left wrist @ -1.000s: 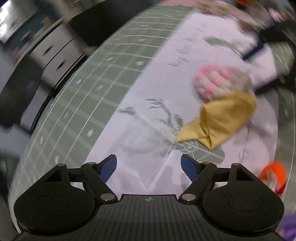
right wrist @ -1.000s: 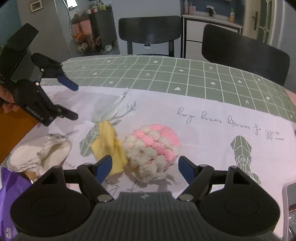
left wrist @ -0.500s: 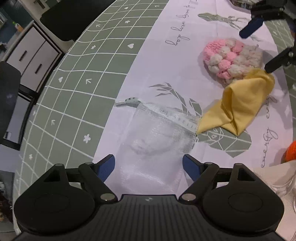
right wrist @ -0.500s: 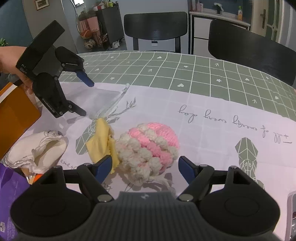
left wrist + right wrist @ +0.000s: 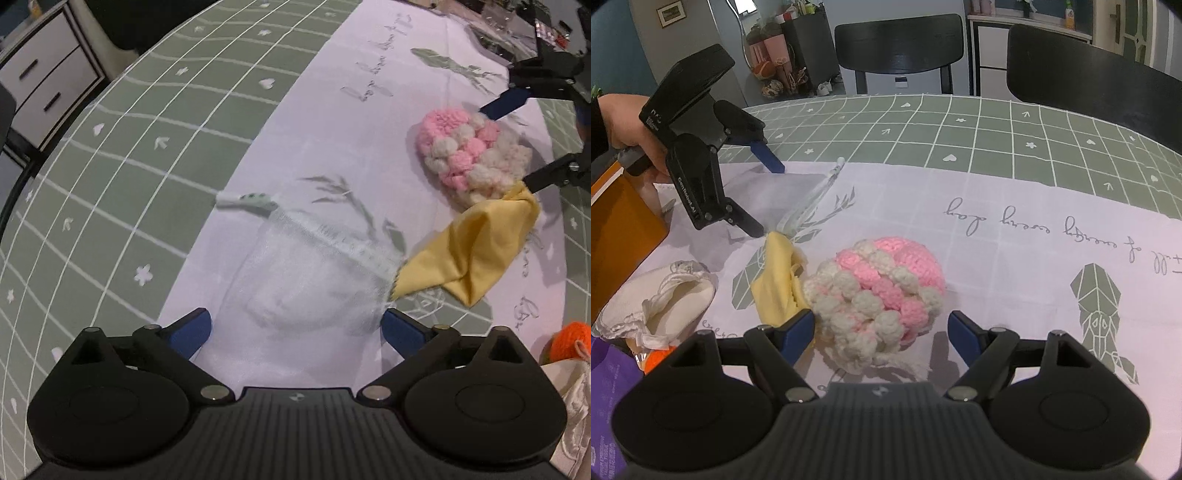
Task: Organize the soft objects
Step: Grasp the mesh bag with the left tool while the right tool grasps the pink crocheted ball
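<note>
step: lining up grabs, I'd guess | pink-and-cream crocheted yarn ball (image 5: pixel 879 291) sits between right gripper (image 5: pixel 881 338) jaws, wide, not pinching yet | sheer white mesh pouch (image 5: pixel 314 280) under left gripper (image 5: pixel 295 330), jaws just opened wide, nothing gripped | yellow folded cloth (image 5: pixel 476 251) just outside its right jaw | next: lower, squeeze gently

Yellow cloth (image 5: pixel 476 247) crowds the knitted ball (image 5: pixel 879 291); far cloth bare.
</note>
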Demonstrator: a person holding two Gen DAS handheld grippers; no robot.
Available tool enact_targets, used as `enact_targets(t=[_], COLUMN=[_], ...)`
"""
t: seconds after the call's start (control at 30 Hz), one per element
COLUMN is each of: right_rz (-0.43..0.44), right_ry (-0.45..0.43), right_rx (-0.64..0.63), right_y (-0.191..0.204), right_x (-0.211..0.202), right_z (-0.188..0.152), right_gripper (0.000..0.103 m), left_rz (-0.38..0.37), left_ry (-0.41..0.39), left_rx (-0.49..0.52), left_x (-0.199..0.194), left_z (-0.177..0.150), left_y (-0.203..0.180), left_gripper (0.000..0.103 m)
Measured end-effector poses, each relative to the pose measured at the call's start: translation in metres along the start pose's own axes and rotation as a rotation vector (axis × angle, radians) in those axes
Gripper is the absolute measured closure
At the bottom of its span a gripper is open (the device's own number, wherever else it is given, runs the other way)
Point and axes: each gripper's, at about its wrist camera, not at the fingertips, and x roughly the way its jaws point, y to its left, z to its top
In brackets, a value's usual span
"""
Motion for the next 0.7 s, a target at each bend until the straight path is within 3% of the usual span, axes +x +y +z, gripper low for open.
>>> enact_targets(t=[0.1, 0.17, 0.23, 0.3, 0.33, 0.43, 0.7], right_rz=[0.001, 0.005, 0.003, -0.004, -0.008, -0.021, -0.035], right_ry=[-0.011, -0.013, -0.015, -0.013, -0.011, -0.007, 0.005], right_rx=[0.008, 0.013, 0.017, 0.016, 0.016, 0.017, 0.037], right_y=[0.0, 0.001, 0.004, 0.006, 0.008, 0.01, 0.01], right_x=[0.0, 0.002, 0.004, 0.006, 0.007, 0.01, 0.022], right_z=[0.002, 0.004, 0.007, 0.008, 0.009, 0.011, 0.014], right_gripper=[0.025, 0.025, 0.024, 0.024, 0.024, 0.023, 0.019], left_rz=[-0.007, -0.009, -0.003, 0.011, 0.016, 0.034, 0.088], left_ry=[-0.01, -0.02, -0.034, -0.029, -0.025, -0.019, -0.01], left_rx=[0.0, 0.009, -0.004, -0.028, -0.029, -0.014, -0.003], left_x=[-0.002, -0.007, -0.013, -0.015, -0.015, -0.015, -0.016], left_z=[0.001, 0.001, 0.001, 0.002, 0.002, 0.003, 0.004], left_y=[-0.004, -0.007, -0.006, -0.004, -0.005, -0.01, -0.019], left_gripper=[0.0, 0.015, 0.055, 0.078, 0.084, 0.098, 0.1])
